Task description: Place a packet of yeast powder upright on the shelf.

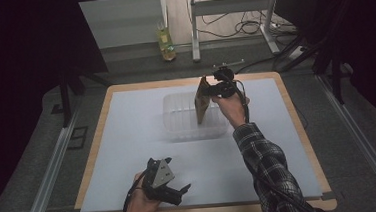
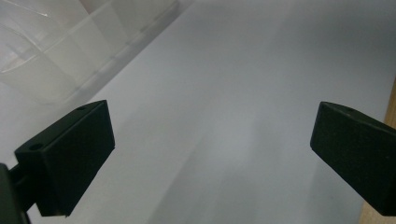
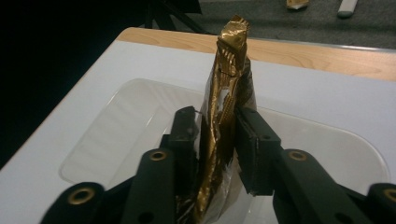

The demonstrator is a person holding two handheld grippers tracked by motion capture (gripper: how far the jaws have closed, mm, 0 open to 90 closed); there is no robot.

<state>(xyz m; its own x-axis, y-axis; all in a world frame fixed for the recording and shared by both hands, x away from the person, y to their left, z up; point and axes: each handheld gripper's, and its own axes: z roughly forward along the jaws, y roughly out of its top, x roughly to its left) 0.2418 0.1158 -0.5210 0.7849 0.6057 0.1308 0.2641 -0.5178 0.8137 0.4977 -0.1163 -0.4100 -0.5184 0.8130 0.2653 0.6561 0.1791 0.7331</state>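
Observation:
A gold foil snack packet [image 1: 202, 101] hangs upright over the clear plastic tub [image 1: 177, 118] at the middle back of the white mat. My right gripper [image 1: 214, 91] is shut on it; in the right gripper view the packet [image 3: 224, 121] stands squeezed between the two black jaws, with the gripper [image 3: 218, 140] above the tub [image 3: 116, 135]. My left gripper [image 1: 181, 191] rests low near the front edge of the mat, held in a hand, its jaws wide apart. In the left gripper view the gripper [image 2: 210, 154] is open over bare mat, with the tub's corner [image 2: 51, 56] at upper left.
The white mat [image 1: 129, 155] lies on a wooden table [image 1: 139, 84] whose rim shows all round. Beyond the far edge stand a yellow bottle [image 1: 165, 42] on the floor, a metal frame [image 1: 229, 13] and cables. Metal rails [image 1: 50, 171] flank the table.

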